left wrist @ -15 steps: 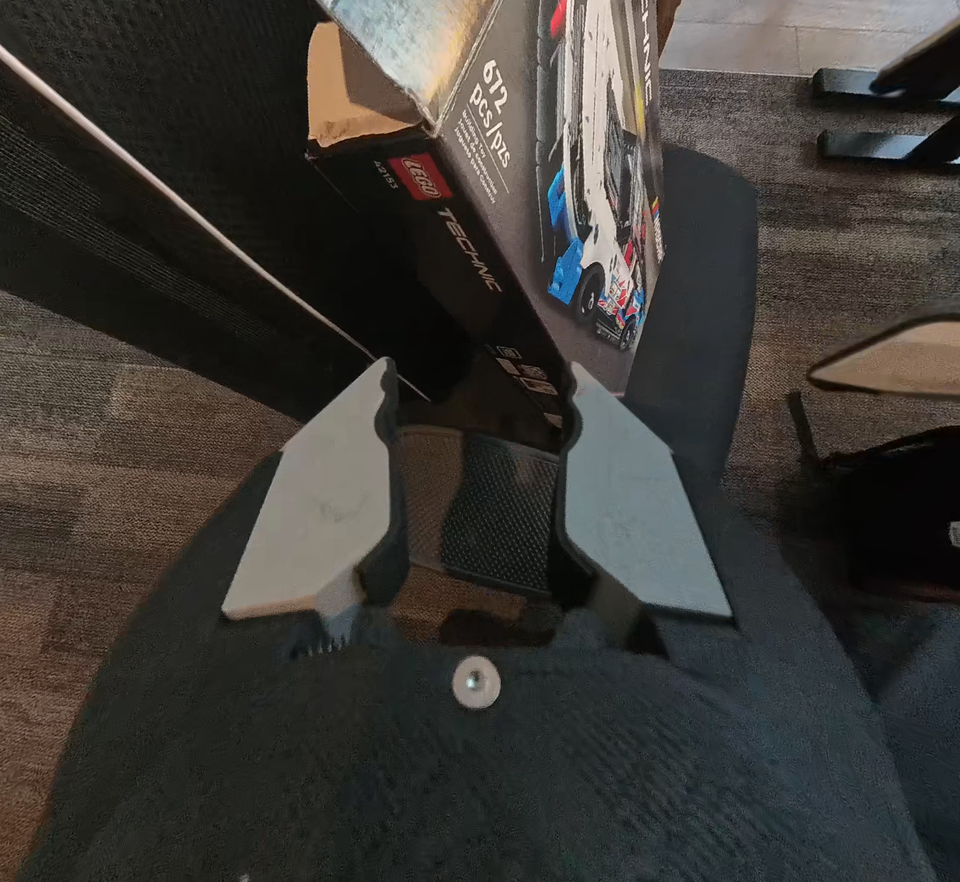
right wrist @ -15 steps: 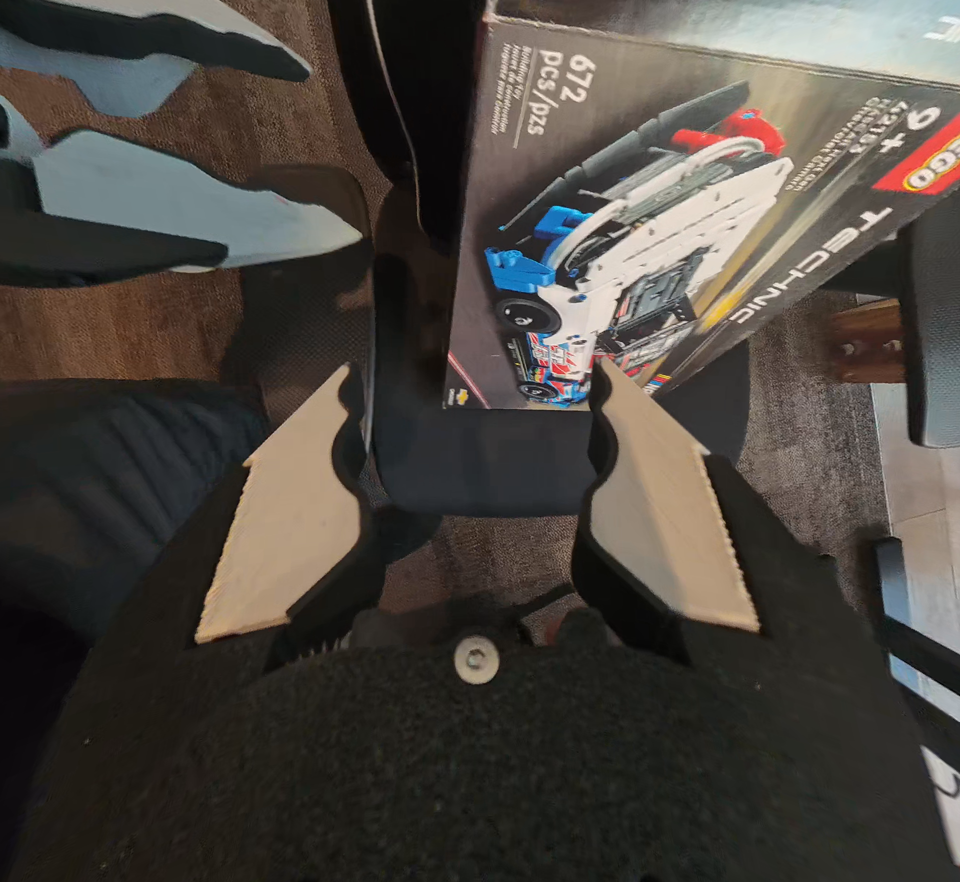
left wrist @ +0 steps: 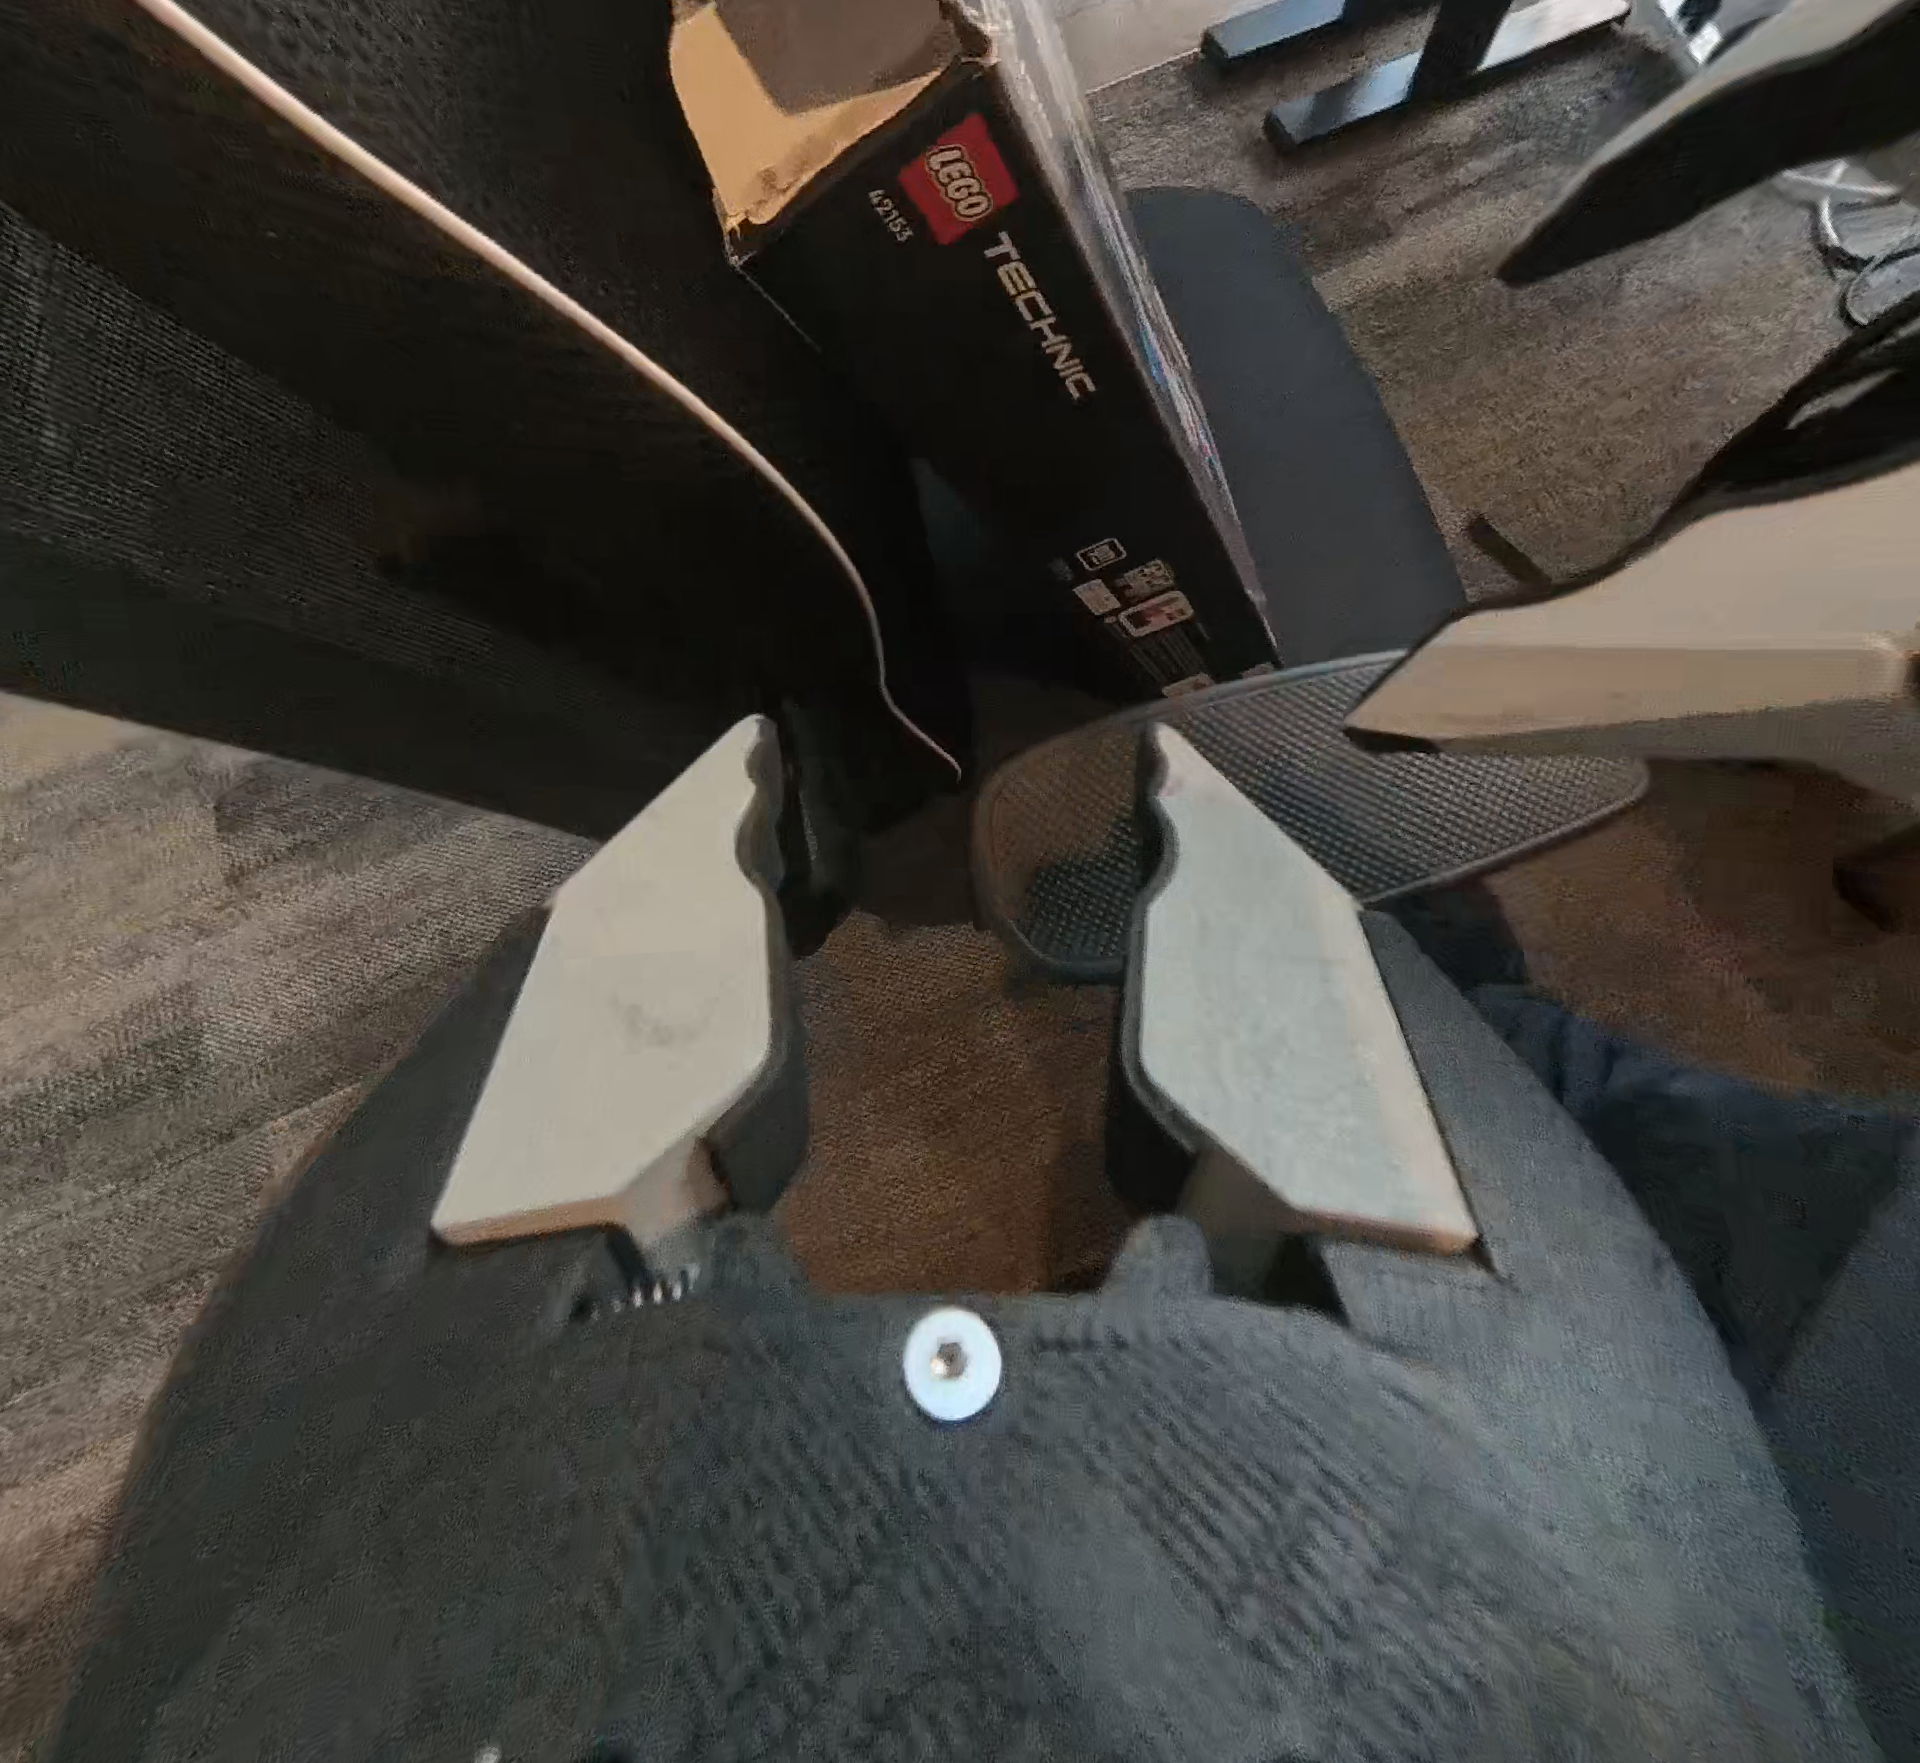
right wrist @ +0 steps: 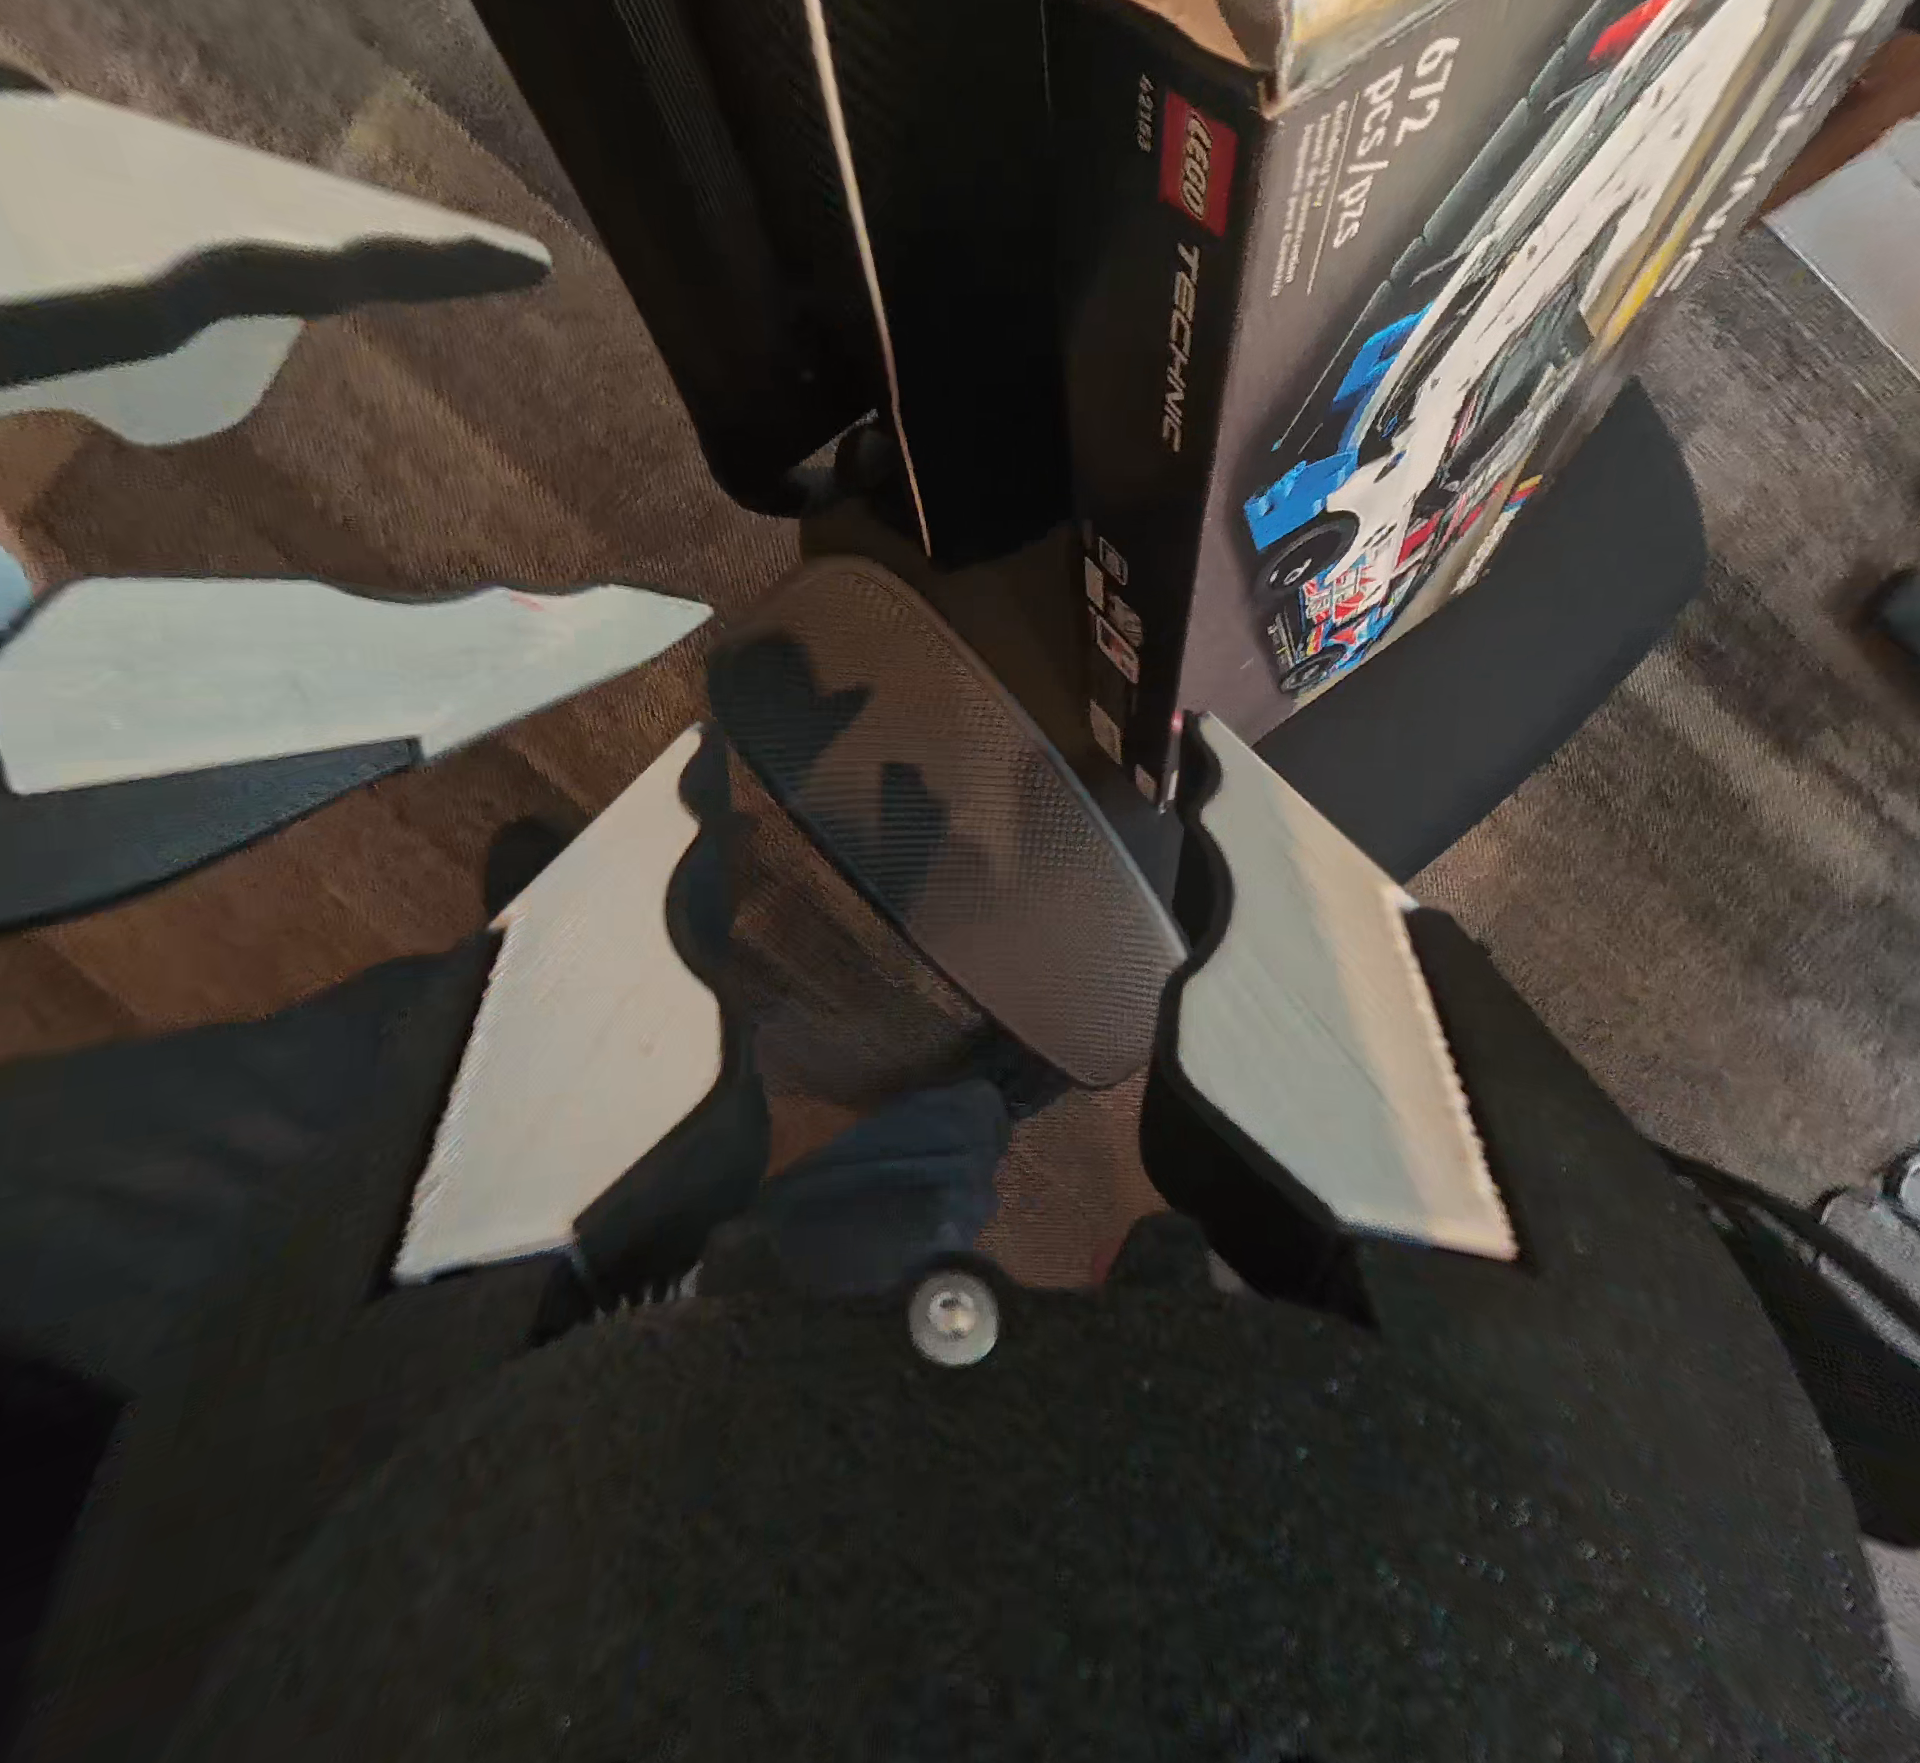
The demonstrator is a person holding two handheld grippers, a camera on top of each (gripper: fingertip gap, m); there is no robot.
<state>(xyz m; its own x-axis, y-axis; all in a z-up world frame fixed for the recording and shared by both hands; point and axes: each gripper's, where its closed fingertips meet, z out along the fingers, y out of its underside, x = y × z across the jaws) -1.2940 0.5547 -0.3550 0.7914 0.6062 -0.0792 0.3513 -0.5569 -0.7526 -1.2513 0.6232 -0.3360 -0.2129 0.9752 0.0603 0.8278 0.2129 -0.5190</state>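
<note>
Right wrist view: torn-flapped dark toy box (right wrist: 1351, 342).

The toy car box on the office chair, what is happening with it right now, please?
A person holds two grippers near a toy car box that stands on end on the chair seat, against the mesh backrest. Its top flap is torn open. The left gripper and the right gripper are both open and hold nothing. The right one is over the mesh armrest, its tip very near the box's lower corner.
</note>
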